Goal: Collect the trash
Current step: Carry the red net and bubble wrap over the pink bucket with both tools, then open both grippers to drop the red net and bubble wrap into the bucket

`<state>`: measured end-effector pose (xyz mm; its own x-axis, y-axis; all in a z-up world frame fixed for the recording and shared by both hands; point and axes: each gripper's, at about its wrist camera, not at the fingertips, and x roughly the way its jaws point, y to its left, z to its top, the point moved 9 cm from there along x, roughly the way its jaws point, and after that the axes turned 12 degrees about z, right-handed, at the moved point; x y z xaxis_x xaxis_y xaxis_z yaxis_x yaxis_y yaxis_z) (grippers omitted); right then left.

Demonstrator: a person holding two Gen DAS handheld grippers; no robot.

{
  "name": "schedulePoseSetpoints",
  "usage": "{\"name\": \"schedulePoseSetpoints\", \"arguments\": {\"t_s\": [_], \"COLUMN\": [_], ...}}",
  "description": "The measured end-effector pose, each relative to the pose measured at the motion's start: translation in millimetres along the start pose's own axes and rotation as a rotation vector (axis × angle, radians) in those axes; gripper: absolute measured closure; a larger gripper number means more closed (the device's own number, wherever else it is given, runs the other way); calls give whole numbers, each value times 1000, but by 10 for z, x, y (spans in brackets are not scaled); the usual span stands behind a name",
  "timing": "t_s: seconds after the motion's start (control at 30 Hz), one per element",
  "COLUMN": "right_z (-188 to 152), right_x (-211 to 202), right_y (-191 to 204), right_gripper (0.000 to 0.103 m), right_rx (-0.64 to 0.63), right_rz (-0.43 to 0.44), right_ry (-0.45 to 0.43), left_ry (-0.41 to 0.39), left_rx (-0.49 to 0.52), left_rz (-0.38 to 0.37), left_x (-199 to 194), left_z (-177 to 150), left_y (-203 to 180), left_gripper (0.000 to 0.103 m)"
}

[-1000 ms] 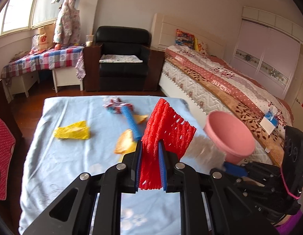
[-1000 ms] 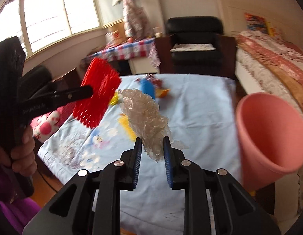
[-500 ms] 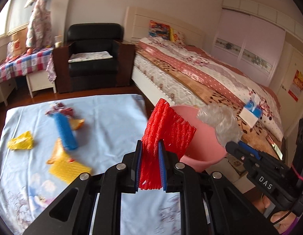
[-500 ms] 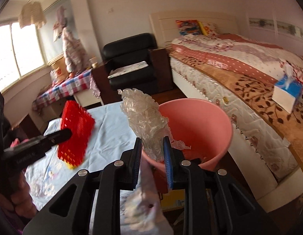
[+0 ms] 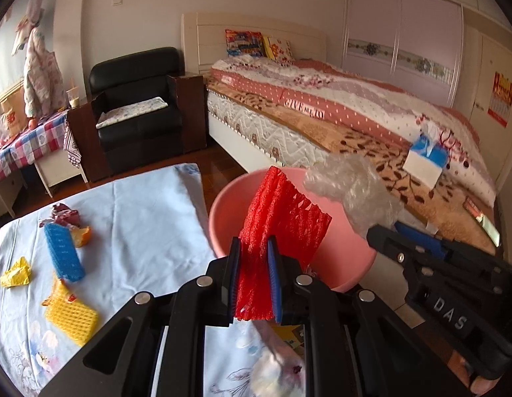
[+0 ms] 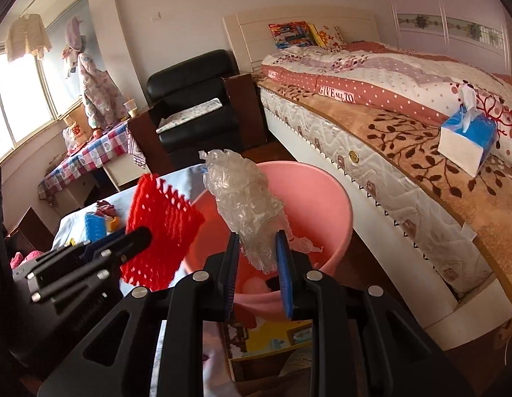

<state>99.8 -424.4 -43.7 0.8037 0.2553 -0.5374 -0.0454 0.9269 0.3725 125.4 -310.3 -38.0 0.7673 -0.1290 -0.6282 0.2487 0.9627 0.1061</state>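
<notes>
One pink basin [image 5: 222,211], two grippers [image 5: 252,284]

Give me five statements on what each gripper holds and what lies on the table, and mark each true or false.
1. The left gripper is shut on the red foam net. True.
2. The right gripper is empty. False: it grips crumpled clear plastic.
3. The pink basin sits on the bed. False: it is beside the table, below both grippers.
4. A blue foam net lies on the table. True.
5. The yellow foam net is in the basin. False: on the table.
</notes>
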Motion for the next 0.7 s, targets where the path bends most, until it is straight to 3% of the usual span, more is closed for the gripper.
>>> {"name": "schedulePoseSetpoints", "arguments": {"t_s": [0.33, 0.57, 0.63, 0.7], "right_z": [-71, -25, -2, 18], "right_x": [366, 476, 475, 452], "right_y": [-274, -361, -364, -357], "right_gripper": [79, 74, 66, 65], "right_rx": [29, 53, 54, 49], "right_rz": [20, 43, 48, 46], "right_ry": [61, 71, 66, 58], "left_ry": [74, 64, 56, 45], "left_rx": [41, 39, 32, 32], "left_rz": [23, 44, 38, 44], "left_x": [394, 467, 458, 436], "left_z": [-147, -78, -53, -33], "left_y": [-260, -313, -306, -291], "left_gripper": [88, 86, 81, 76]}}
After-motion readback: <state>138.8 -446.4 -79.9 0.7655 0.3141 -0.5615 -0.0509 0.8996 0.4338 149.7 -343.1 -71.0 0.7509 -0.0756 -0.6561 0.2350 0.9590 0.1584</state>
